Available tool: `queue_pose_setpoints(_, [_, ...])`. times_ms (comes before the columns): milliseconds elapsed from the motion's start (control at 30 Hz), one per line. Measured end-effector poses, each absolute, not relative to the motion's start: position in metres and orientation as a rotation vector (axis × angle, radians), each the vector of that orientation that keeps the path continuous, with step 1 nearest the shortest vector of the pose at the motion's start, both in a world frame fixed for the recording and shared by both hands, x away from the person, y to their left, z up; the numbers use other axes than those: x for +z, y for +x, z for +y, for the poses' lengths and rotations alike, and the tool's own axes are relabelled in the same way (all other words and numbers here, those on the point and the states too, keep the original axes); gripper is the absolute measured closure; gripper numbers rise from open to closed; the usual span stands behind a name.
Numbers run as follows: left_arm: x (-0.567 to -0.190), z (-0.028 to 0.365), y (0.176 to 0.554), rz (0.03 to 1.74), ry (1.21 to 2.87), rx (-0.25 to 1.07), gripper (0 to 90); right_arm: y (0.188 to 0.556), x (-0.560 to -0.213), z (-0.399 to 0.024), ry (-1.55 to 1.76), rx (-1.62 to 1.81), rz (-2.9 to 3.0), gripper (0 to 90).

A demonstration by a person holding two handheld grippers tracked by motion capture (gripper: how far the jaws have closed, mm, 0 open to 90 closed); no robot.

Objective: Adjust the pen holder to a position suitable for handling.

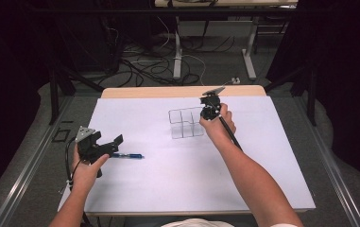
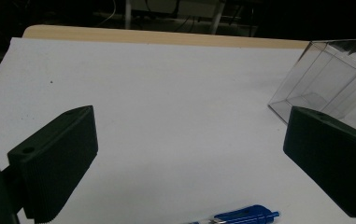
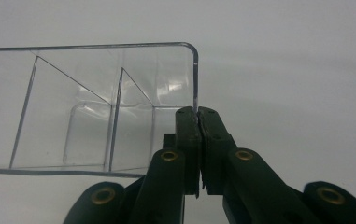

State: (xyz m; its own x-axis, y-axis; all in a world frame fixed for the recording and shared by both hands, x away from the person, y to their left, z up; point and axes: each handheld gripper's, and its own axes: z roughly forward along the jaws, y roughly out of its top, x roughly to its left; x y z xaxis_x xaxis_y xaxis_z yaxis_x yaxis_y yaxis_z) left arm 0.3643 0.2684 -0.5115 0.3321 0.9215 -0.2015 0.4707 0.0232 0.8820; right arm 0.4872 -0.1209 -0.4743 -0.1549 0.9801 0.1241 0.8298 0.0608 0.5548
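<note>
**Right gripper clamped on corner wall of clear organiser**

A clear plastic organiser box with inner dividers stood near the middle of the white surface, closer to its far wooden edge than to the person's side. The right gripper, held in the person's right hand, pointed down at the box's right-hand far corner. In the right gripper view the black jaws were pressed together with the thin wall of the box pinched between them at its rounded corner, so the right gripper was grasping the box by its rim. A black cable ran back from it along the forearm.

Well to the left of the box and nearer the person, the left gripper rested low over the surface in the person's left hand. Its jaws stood wide apart and held nothing; the left gripper view showed bare white surface between the two ribbed black pads, with the left gripper aimed towards the box at upper right.

A blue pen with a clear barrel lay flat on the surface, left of the box and just beside the left gripper's open jaws, its length running roughly across the surface. The pen appeared at the bottom edge of the left gripper view, between the jaws and untouched by them.
</note>
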Motion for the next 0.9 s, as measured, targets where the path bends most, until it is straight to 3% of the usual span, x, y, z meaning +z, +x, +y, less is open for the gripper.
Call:
queue_pose_setpoints(633, [-0.512,0.269,0.365,1.290,1.608,0.577,2.9,0.481,-0.473,-0.137,1.953,0.849,2.128,81.7])
queue_pose_setpoints(900, [-0.512,0.269,0.364,1.293,1.612,0.570,2.9,0.479,-0.470,-0.140,1.906,0.922,2.144,71.0])
